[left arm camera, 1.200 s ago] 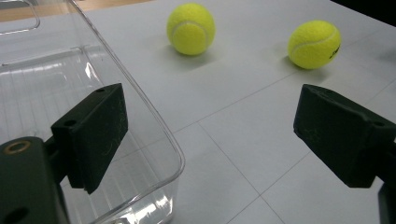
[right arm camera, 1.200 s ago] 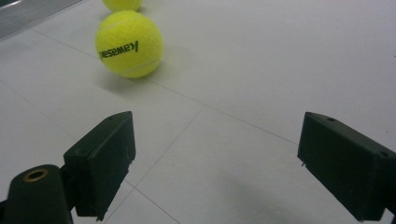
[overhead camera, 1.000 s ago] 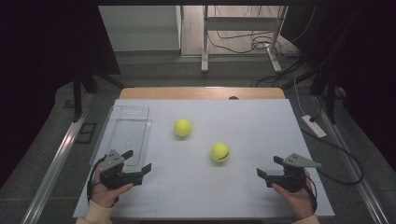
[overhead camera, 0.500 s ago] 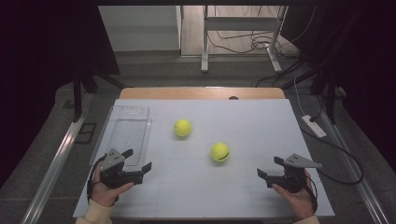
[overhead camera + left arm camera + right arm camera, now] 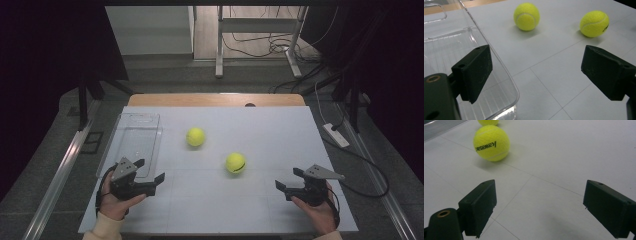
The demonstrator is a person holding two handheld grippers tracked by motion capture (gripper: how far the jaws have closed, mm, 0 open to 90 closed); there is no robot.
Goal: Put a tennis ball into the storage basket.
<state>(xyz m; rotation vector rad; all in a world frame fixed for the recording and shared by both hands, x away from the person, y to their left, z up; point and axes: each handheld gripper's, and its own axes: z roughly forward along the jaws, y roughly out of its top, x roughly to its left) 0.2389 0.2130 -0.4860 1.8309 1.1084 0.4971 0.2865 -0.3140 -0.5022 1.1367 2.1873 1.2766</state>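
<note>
Two yellow tennis balls lie on the white table [image 5: 270,135]: one ball [image 5: 195,136] [image 5: 526,16] farther back near the middle, the other ball [image 5: 235,163] [image 5: 594,23] [image 5: 491,143] closer and to the right, with black lettering. A clear plastic bin [image 5: 132,142] [image 5: 454,52] stands at the left. My left gripper [image 5: 149,170] [image 5: 536,72] is open beside the bin's near right corner, nothing between its jaws. My right gripper [image 5: 288,179] [image 5: 540,207] is open at the front right, its jaws pointing left toward the closer ball and apart from it.
A wooden strip [image 5: 215,100] runs along the table's far edge. A white power strip [image 5: 336,135] and cables lie on the floor to the right. Metal rails [image 5: 55,175] flank the table on the left.
</note>
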